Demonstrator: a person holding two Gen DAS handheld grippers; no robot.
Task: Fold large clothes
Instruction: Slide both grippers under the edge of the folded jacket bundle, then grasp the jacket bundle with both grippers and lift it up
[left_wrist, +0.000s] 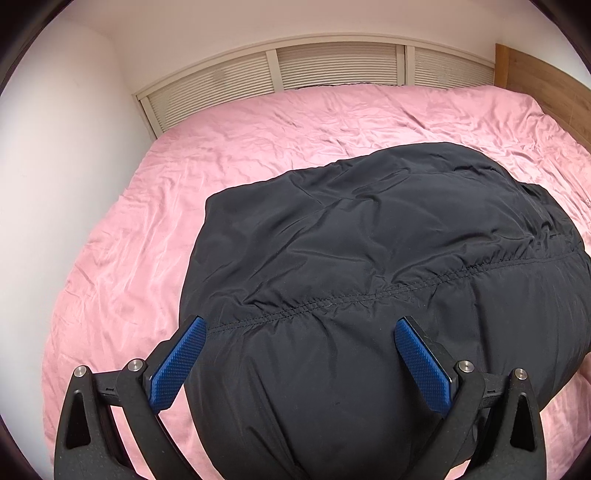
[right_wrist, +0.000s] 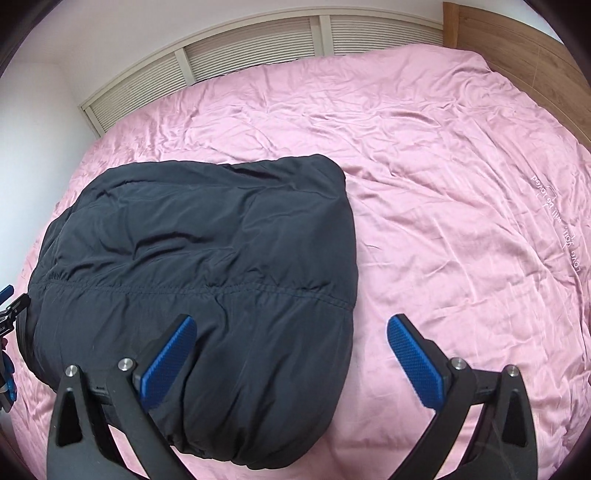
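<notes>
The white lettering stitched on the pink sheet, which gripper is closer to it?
Right. The right gripper hangs at the dark jacket's right edge, on the lettering's side; the left gripper hangs over the jacket's left part.

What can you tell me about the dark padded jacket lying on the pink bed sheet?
The dark navy padded jacket looks like smooth, puffy nylon, folded into a compact rounded bundle. A gathered stitched seam runs across it. It rests on the wrinkled pink bed sheet, towards the near edge. Both open hand-held grippers, left and right, hover over it; contact is unclear.
</notes>
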